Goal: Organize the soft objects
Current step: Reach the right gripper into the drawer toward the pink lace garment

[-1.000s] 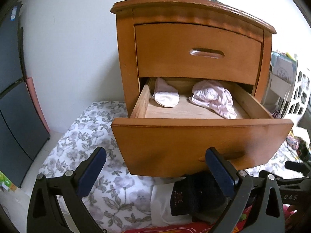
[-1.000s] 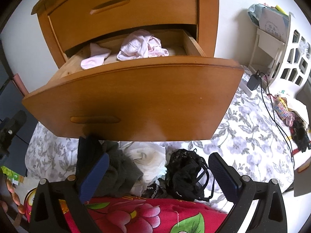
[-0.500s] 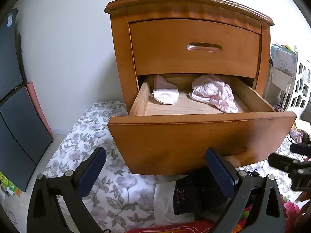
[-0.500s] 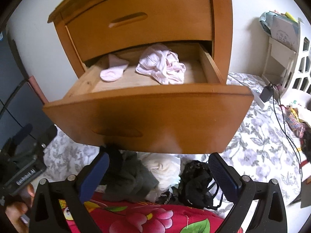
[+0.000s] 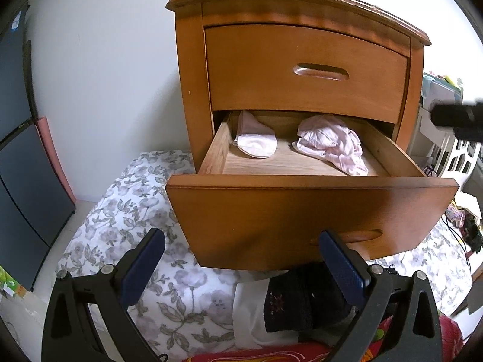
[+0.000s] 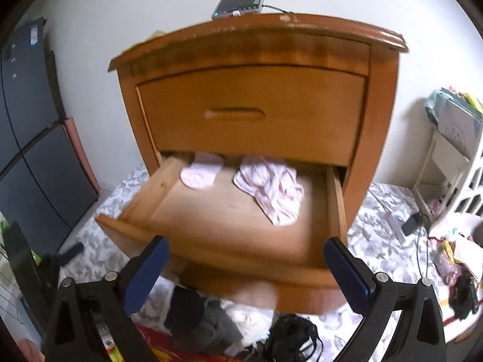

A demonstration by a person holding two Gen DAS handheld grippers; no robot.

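While the lower drawer of the orange-brown wooden nightstand (image 5: 302,60) is standing pulled out, 2 soft items are lying apart on its floor: a pale pink sock (image 5: 256,144) at the back left and a crumpled pink-white garment (image 5: 332,149) to its right. Below the drawer front (image 5: 302,214), a dark sock (image 5: 295,304), a white cloth (image 5: 247,313) and a black lacy garment (image 6: 289,341) are resting on a floral grey-white bedsheet (image 5: 126,211). The left gripper (image 5: 241,274) and right gripper (image 6: 246,277) are hovering with jaws spread, gripping nothing.
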